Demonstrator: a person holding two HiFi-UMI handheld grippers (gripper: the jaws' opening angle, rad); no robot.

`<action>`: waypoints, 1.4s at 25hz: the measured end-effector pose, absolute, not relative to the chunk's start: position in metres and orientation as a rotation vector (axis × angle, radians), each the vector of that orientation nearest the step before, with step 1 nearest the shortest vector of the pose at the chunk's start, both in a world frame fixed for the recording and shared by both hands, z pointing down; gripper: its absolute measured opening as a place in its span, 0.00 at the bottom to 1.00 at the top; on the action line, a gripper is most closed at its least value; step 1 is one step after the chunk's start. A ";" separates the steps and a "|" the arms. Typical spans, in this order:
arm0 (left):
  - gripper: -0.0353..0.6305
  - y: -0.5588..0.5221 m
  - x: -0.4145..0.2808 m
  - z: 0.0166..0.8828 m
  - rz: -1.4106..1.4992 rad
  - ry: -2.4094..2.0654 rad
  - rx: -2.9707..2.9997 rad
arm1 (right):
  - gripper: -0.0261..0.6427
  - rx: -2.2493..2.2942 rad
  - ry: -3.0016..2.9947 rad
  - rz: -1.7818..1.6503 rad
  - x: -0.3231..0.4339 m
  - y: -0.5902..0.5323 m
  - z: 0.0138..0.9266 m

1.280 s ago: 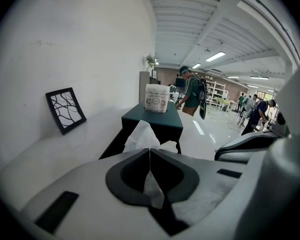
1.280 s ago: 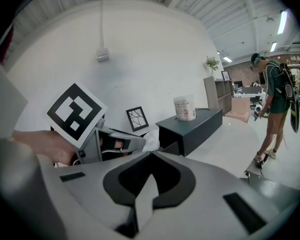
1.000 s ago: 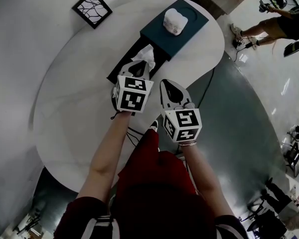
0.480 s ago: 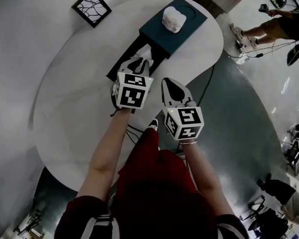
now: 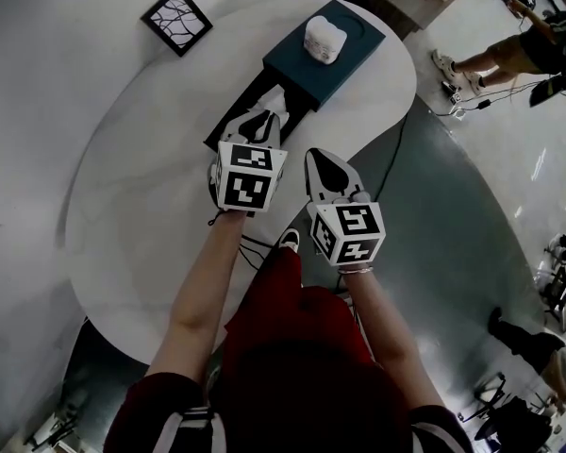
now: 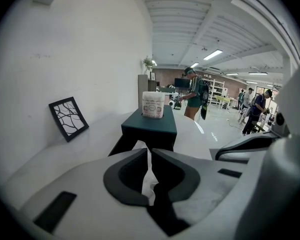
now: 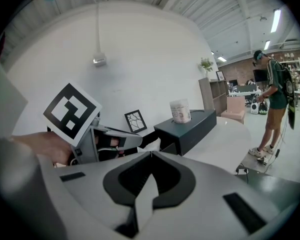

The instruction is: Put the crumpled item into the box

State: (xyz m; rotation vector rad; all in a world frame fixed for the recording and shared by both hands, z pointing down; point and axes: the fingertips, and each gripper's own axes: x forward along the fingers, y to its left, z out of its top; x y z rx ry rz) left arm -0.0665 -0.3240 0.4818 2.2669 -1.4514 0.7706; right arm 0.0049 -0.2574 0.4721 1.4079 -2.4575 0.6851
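Head view: a person stands at a round white bench (image 5: 123,206). The left gripper (image 5: 264,119) reaches toward a dark teal box (image 5: 349,59) with a white tub (image 5: 323,38) on top. The right gripper (image 5: 319,159) hovers just beside the left.

Left gripper view: the jaws are clenched on a white crumpled tissue (image 6: 149,176), held near the box. It looks light, soft and easily torn, so its bunched middle is probably the best place to pinch.

Right gripper view: the jaws are pressed together with nothing between them.

A second ago, the left gripper was farther from the box.
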 end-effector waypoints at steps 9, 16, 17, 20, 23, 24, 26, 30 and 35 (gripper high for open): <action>0.09 -0.307 -0.068 0.460 0.722 -1.471 2.289 | 0.06 1.437 -2.478 0.643 0.009 -0.248 0.454; 0.09 -0.288 -0.065 0.441 0.652 -1.484 2.307 | 0.06 1.463 -2.503 0.603 0.015 -0.237 0.436; 0.09 -0.285 -0.065 0.439 0.640 -1.486 2.312 | 0.06 1.465 -2.506 0.598 0.015 -0.235 0.434; 0.09 -0.276 -0.064 0.435 0.610 -1.490 2.322 | 0.06 1.476 -2.511 0.584 0.017 -0.228 0.429; 0.09 -0.265 -0.064 0.431 0.586 -1.495 2.327 | 0.06 1.485 -2.519 0.569 0.019 -0.221 0.424; 0.09 -0.261 -0.064 0.429 0.578 -1.497 2.328 | 0.06 1.489 -2.522 0.565 0.020 -0.217 0.422; 0.09 -0.252 -0.063 0.427 0.562 -1.502 2.330 | 0.06 1.497 -2.529 0.557 0.022 -0.212 0.418; 0.09 -0.235 -0.062 0.424 0.537 -1.510 2.333 | 0.06 1.513 -2.540 0.541 0.026 -0.200 0.412; 0.09 -0.206 -0.062 0.421 0.519 -1.521 2.325 | 0.06 1.543 -2.547 0.503 0.034 -0.181 0.403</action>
